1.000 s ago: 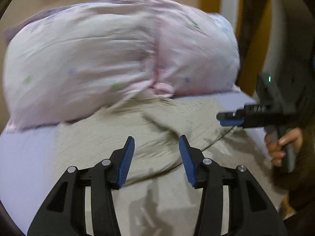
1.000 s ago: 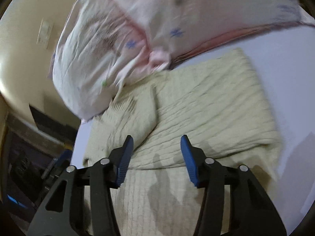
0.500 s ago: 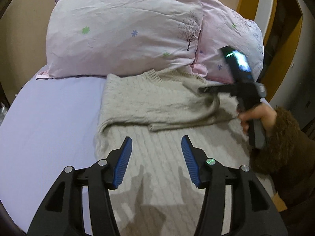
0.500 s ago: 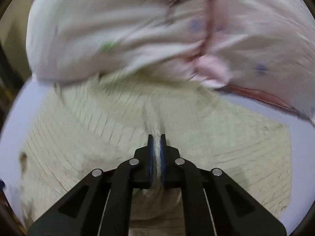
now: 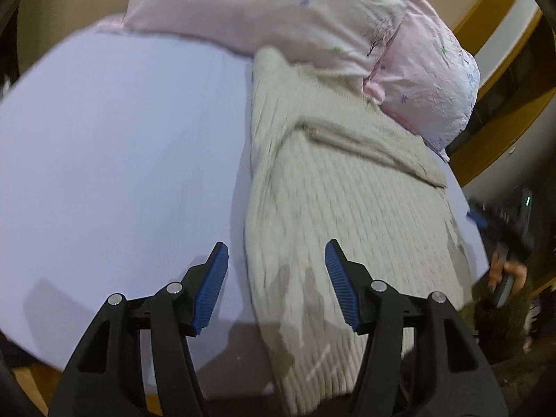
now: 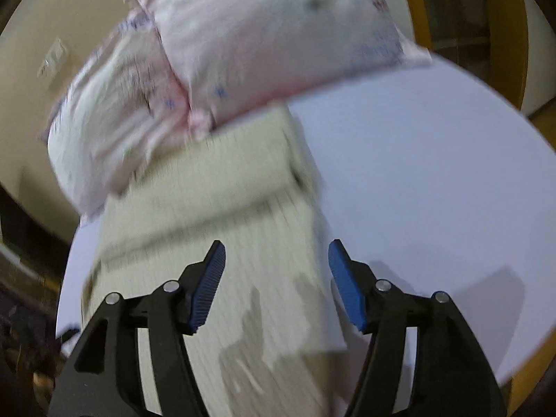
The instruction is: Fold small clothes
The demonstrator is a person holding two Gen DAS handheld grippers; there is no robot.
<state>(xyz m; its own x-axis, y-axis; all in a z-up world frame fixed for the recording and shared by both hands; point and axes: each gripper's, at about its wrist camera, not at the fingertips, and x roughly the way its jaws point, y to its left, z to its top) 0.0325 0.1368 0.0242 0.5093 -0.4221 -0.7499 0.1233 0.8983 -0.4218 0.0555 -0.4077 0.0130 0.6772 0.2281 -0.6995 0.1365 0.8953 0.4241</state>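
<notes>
- A beige cable-knit sweater lies flat on the bed, which is covered in a pale lilac sheet.
- The sweater's long axis runs from the near edge of the bed toward the pillows at the head end. Its upper end touches the pillows, and its hem end overhangs the near edge of the bed.
- A sleeve is folded across the upper part of the sweater, lying crosswise to the long axis; in the right wrist view it shows as a band across the chest.
- In the left wrist view the sweater sits toward the right side of the bed, with bare sheet to its left.
- Two pink floral pillows lie side by side along the head edge of the bed, the second one nearer the right corner.
- The left gripper hovers above the hem end with its fingers spread wide and nothing between them; the sweater's left edge lies under the gap.
- The right gripper also has its fingers wide apart and empty, above the lower half of the sweater, whose right edge lies below the right finger.
- In the left wrist view the right gripper appears blurred at the right edge of the bed, held in a hand.
- Both views are motion-blurred, the right wrist view more strongly.
</notes>
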